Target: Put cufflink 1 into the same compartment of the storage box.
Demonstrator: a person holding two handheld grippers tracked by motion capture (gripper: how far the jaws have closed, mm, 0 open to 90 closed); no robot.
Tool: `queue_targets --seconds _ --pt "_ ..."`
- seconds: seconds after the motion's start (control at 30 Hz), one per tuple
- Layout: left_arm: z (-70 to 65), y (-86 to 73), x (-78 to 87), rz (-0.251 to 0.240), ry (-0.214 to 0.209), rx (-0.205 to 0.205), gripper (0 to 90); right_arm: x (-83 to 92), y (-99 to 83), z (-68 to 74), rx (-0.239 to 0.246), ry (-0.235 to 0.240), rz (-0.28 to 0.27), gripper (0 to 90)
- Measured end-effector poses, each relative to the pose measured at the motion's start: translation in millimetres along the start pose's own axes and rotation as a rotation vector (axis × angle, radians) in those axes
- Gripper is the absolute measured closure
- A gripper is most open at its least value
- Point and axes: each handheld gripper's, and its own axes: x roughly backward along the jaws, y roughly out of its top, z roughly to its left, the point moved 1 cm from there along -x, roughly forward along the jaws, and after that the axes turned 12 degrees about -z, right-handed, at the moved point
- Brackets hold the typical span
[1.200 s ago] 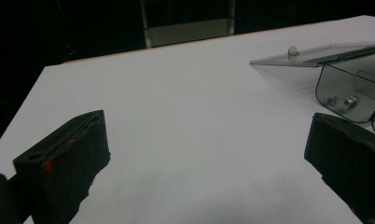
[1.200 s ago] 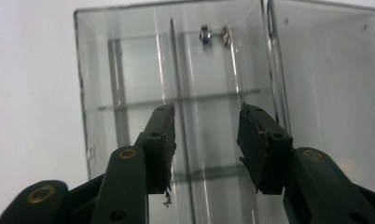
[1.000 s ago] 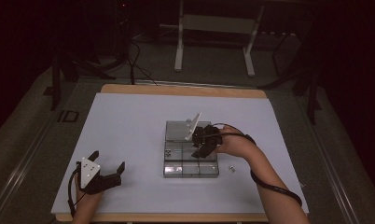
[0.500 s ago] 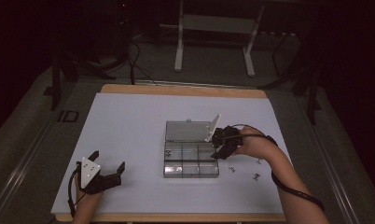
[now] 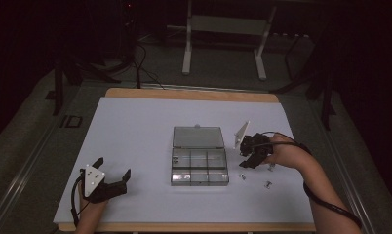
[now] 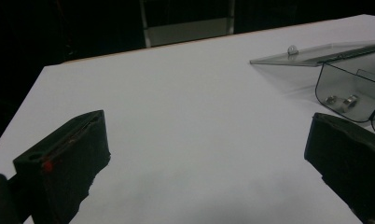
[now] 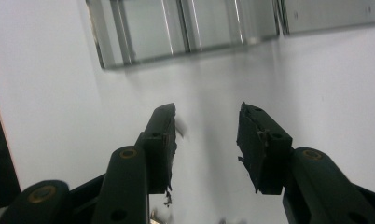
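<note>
My right claw (image 5: 246,161) hangs low over the white counter (image 5: 135,131), just beside the right edge of the clear plastic compartment box (image 5: 199,165), its jaws apart with nothing between them. The box sits mid-counter with its transparent hinged lid (image 5: 198,137) laid flat open on the far side. A few small metal parts (image 5: 243,176) lie loose on the counter just below my right claw, another small piece (image 5: 267,185) a little nearer to me. Through my left claw's view, two small silvery bits (image 6: 342,100) rest in a corner compartment. My left claw (image 5: 112,174) rests at the near left corner, well apart from the box, jaws wide and empty. Nothing stands between either claw and the box. I can read no writing or label anywhere.
</note>
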Motion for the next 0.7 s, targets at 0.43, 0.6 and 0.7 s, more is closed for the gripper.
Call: queue_targets --seconds 0.43,0.6,0.7 --pt "0.2 0.0 0.2 0.0 -0.005 0.0 0.9 17.9 -41.5 -4.9 -0.055 -0.038 0.087 53.4" --pt "0.0 0.0 0.1 0.0 -0.003 -0.001 0.9 17.4 -61.5 -7.6 -0.086 -0.044 0.133 51.7" --pt "0.0 0.0 0.0 0.001 -0.002 0.001 0.9 17.0 -71.2 -8.7 -0.098 -0.039 0.155 51.8"
